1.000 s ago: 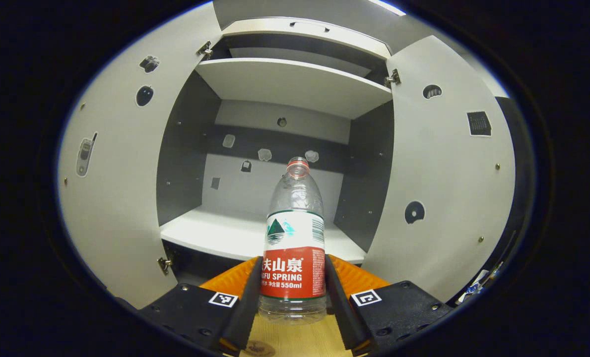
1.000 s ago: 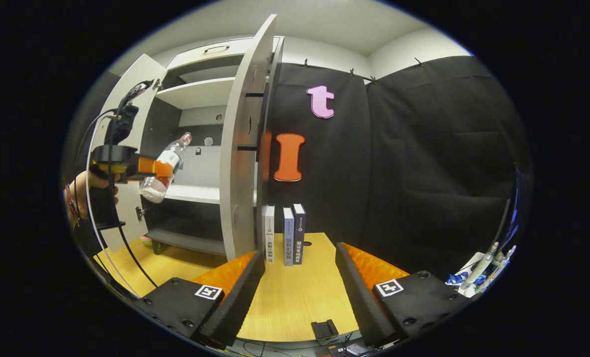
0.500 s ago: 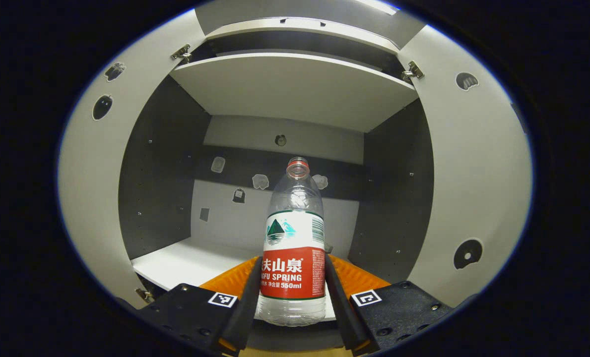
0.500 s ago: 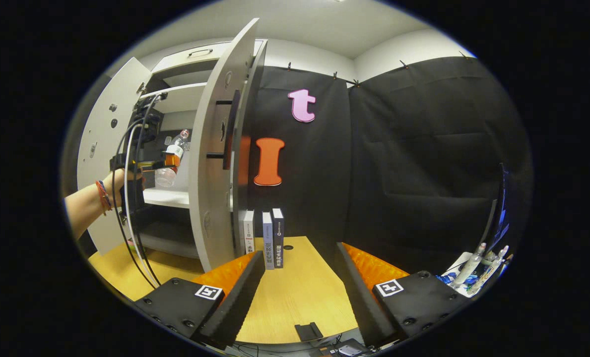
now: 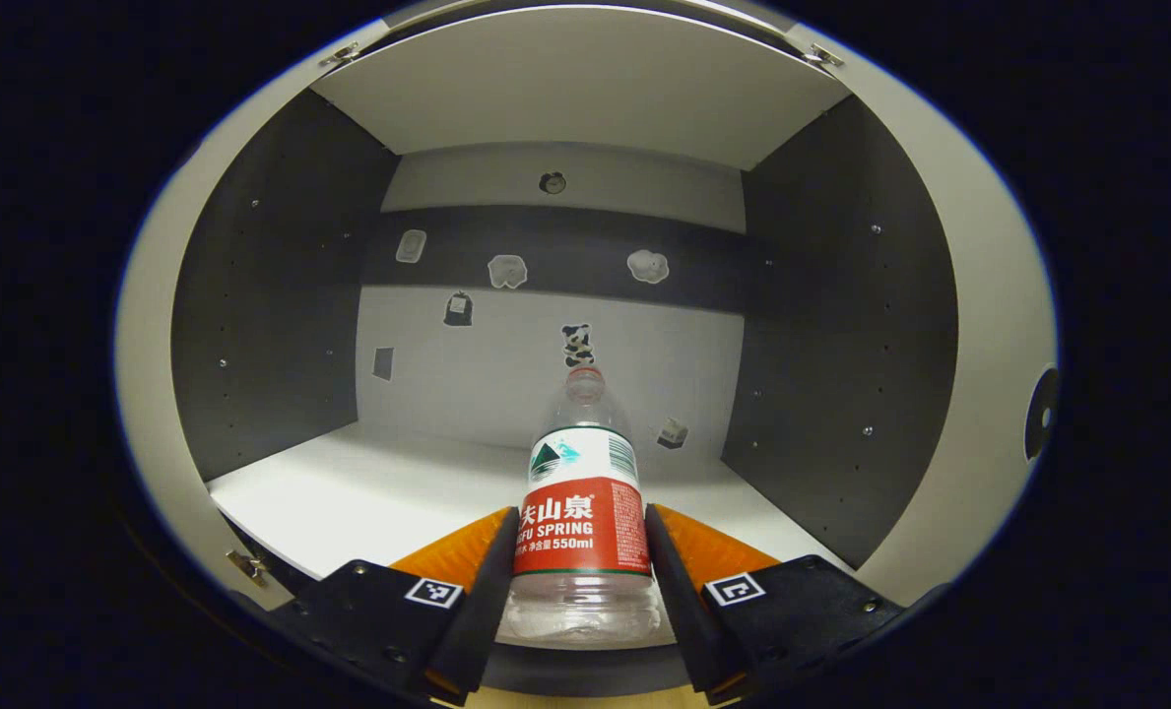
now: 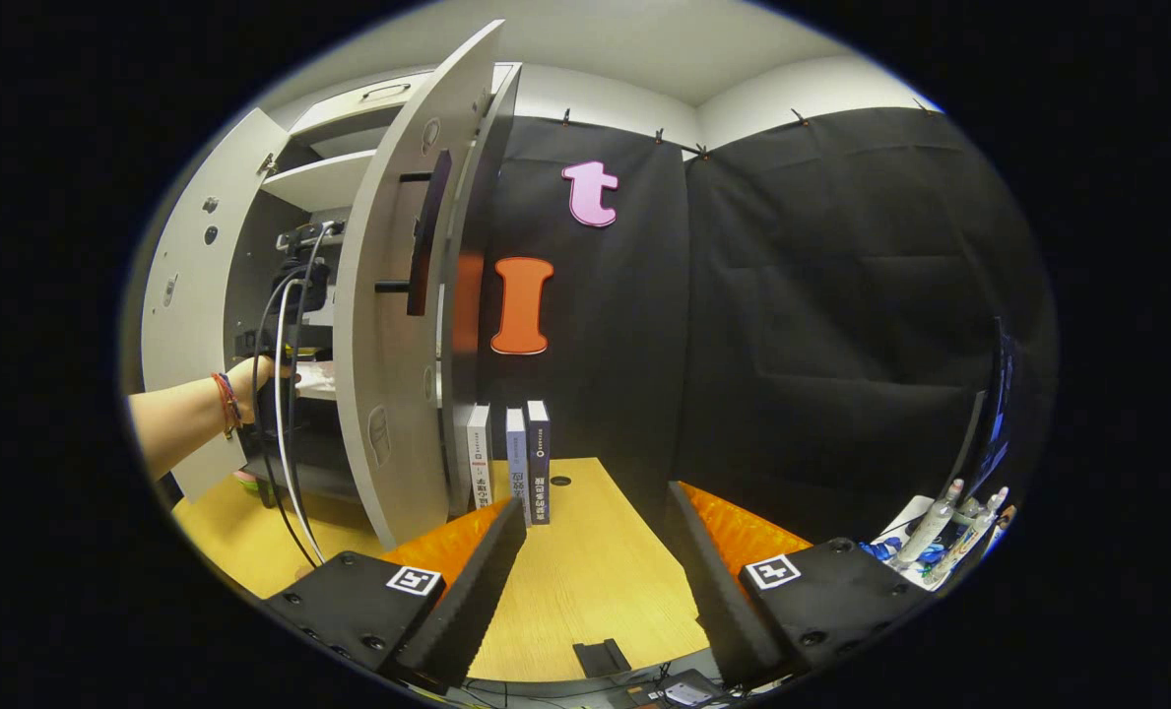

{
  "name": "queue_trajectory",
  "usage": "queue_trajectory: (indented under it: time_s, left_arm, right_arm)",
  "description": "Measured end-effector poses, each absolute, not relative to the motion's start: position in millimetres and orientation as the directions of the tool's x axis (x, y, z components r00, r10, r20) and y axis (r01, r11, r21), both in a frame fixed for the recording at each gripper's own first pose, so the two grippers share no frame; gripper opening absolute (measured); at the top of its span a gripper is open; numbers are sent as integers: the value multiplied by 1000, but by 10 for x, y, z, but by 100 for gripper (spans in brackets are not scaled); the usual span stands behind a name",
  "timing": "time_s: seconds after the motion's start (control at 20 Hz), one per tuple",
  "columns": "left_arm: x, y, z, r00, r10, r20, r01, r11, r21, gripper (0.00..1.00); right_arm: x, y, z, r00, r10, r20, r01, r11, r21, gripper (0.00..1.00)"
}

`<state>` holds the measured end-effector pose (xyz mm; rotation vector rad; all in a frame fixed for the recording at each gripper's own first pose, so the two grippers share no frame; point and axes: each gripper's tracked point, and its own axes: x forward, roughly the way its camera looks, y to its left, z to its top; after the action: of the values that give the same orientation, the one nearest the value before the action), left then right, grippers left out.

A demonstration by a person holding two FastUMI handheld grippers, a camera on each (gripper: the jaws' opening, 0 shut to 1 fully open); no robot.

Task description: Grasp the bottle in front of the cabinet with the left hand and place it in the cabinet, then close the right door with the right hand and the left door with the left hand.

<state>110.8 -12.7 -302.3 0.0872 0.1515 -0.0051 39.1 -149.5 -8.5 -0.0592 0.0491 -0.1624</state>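
A clear plastic bottle [image 5: 582, 512] with a red and white label and no cap stands upright between the fingers of my left gripper [image 5: 579, 581], which is shut on its lower half. The bottle's base hangs over the front of the cabinet's white shelf [image 5: 368, 497]. In the right gripper view the cabinet's right door [image 6: 403, 295] stands wide open with its dark handle [image 6: 425, 231] facing me, and the left door [image 6: 191, 325] is open too. A hand [image 6: 255, 379] reaches into the cabinet behind the right door. My right gripper [image 6: 595, 561] is open over the wooden table [image 6: 585, 581].
Three books [image 6: 511, 463] stand upright on the table beside the right door. Small stickers dot the cabinet's back wall [image 5: 536, 335]. Dark side walls [image 5: 270, 295] flank the compartment. Cables [image 6: 285, 443] trail from the hand. Bottles and clutter [image 6: 949, 532] lie at the far right.
My left gripper has carried the bottle forward into the cabinet's compartment and lower toward the shelf. The right gripper view has shifted slightly; the bottle is now hidden behind the right door.
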Motion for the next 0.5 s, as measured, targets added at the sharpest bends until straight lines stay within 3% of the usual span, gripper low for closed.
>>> queue_trajectory:
  time_s: [0.5]
  left_arm:
    - [1027, -197, -2870, 992, 5, -128, 13, 990, 140, 81]
  right_arm:
    - [546, -1395, -41, 991, -125, -42, 122, 991, -52, 96]
